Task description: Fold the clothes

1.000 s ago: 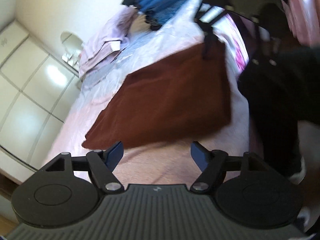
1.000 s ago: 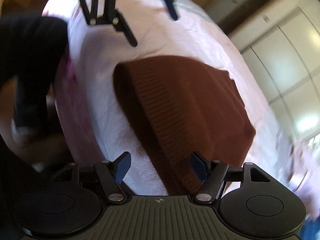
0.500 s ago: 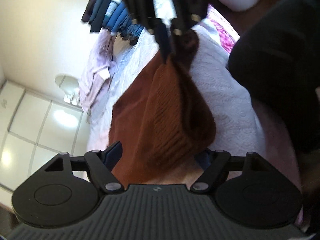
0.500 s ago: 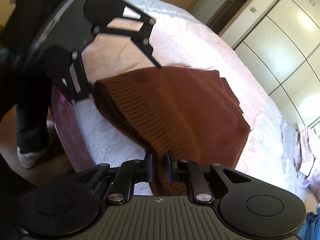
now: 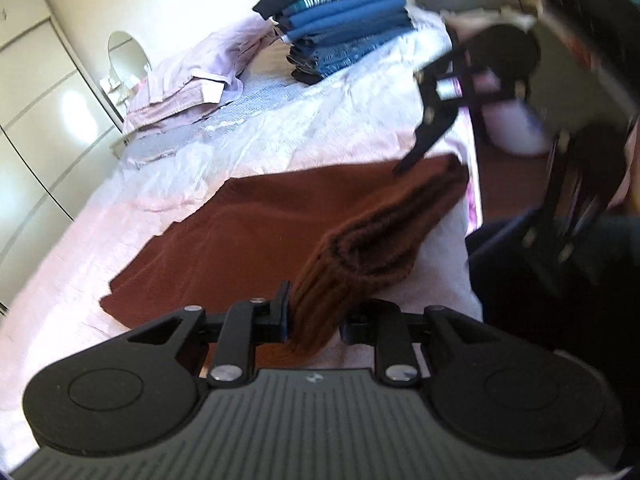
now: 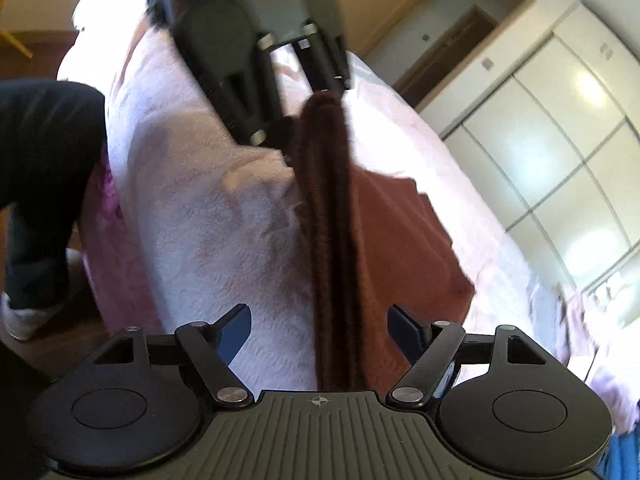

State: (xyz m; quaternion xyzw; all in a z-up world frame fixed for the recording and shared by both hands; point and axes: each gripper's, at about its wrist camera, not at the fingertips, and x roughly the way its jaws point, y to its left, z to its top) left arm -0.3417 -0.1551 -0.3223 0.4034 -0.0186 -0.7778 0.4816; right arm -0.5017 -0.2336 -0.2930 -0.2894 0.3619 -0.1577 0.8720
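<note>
A brown knitted sweater (image 5: 256, 232) lies on the pale pink bed cover (image 5: 80, 248), its ribbed hem folded into a thick roll along the near edge. My left gripper (image 5: 316, 316) is shut on one end of that hem. My right gripper (image 6: 320, 324) is open, with the hem (image 6: 332, 240) running as a taut band between its spread fingers toward the left gripper (image 6: 272, 60). The right gripper also shows in the left wrist view (image 5: 472, 92), above the far end of the hem.
A stack of folded blue clothes (image 5: 344, 20) stands at the far end of the bed. Crumpled lilac garments (image 5: 188, 76) lie to its left. White wardrobe doors (image 6: 560, 160) line one side. The person's dark legs (image 6: 44, 160) stand by the bed edge.
My left gripper has closed on the sweater hem. My right gripper, shut on the hem half a second ago, has opened. The hem is now stretched between the two grippers.
</note>
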